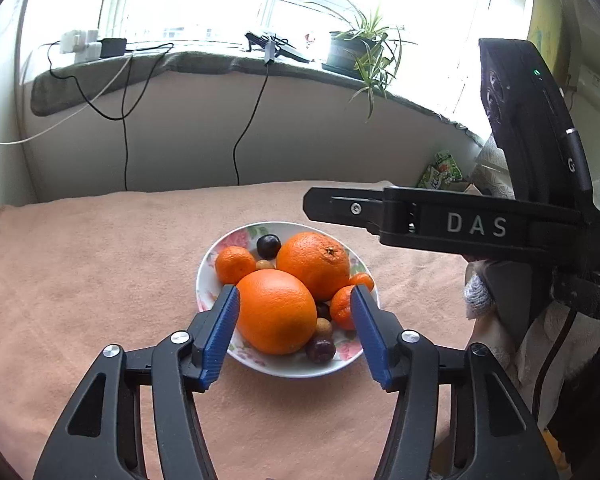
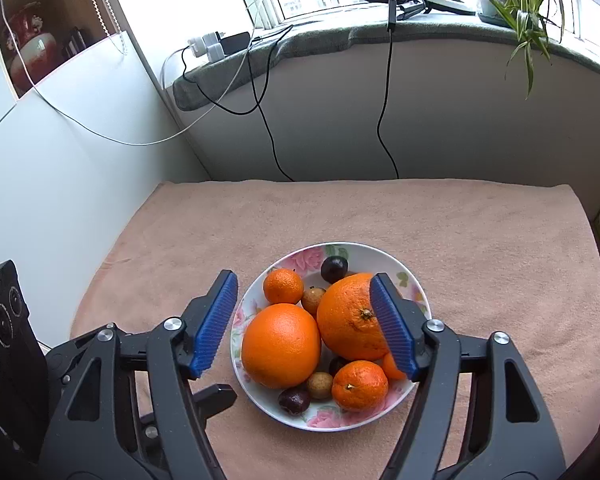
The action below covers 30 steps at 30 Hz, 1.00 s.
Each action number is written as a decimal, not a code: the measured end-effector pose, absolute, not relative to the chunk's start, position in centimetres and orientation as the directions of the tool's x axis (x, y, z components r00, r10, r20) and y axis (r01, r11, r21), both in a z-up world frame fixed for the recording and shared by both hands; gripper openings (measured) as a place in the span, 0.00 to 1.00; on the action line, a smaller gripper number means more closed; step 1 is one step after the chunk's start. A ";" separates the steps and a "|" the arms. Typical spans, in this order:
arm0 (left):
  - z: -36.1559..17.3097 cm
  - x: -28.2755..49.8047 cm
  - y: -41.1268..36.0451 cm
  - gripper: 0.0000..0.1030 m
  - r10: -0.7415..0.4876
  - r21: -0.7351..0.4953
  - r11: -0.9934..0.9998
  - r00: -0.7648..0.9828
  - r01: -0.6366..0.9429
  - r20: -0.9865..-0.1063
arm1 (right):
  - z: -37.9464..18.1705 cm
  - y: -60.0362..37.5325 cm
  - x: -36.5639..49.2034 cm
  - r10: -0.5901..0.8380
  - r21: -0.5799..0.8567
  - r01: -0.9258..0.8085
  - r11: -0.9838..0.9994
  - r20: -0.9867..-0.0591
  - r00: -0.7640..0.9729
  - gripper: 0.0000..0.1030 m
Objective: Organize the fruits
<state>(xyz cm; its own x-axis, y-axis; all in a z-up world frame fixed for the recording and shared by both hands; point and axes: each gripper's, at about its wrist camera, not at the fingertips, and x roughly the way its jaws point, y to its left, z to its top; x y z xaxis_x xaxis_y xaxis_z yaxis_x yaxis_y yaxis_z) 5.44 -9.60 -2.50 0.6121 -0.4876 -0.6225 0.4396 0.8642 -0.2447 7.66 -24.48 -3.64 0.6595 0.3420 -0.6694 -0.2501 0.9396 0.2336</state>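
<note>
Ahead of both spread, empty grippers, left and right: round floral ceramic bowl on peach terry cloth, holding two big dimpled oranges, three smaller mandarins, three glossy dark plums.

One floral plate holds all the fruit. On it lie two large oranges, three small tangerines, and three dark plums. There are also two pale brown longan-like fruits, which makes ten pieces in sight.
</note>
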 end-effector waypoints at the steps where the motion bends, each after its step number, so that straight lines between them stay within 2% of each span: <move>1: -2.4 5.2 -9.4 0.61 -0.482 -0.239 0.868 0.618 0.436 -0.622 | -3.6 -24.5 7.2 0.333 0.222 -0.249 0.943 -0.664 0.669 0.71; 7: -2.5 4.7 -8.4 0.62 -0.451 -0.218 0.885 0.641 0.411 -0.621 | -3.7 -25.2 4.3 0.318 0.217 -0.233 0.948 -0.634 0.705 0.73; 10: -2.5 4.3 -8.0 0.62 -0.431 -0.202 0.895 0.655 0.398 -0.621 | -4.0 -25.5 2.8 0.315 0.216 -0.229 0.949 -0.619 0.720 0.77; 14: -2.5 3.5 -7.3 0.71 -0.410 -0.198 0.907 0.673 0.371 -0.615 | -4.5 -25.4 1.5 0.261 0.162 -0.204 0.965 -0.616 0.744 0.81; 19: -2.4 3.1 -6.9 0.71 -0.356 -0.158 0.930 0.704 0.333 -0.614 | -4.6 -25.3 0.2 0.207 0.113 -0.174 0.978 -0.605 0.769 0.82; 23: -2.2 2.9 -6.7 0.76 -0.325 -0.142 0.942 0.720 0.304 -0.613 | -4.4 -25.2 -0.7 0.164 0.075 -0.148 0.986 -0.580 0.798 0.89; 30: -2.2 2.9 -6.5 0.77 -0.291 -0.124 0.954 0.735 0.275 -0.612 | -4.3 -24.8 -1.3 0.111 0.028 -0.115 0.993 -0.562 0.820 0.96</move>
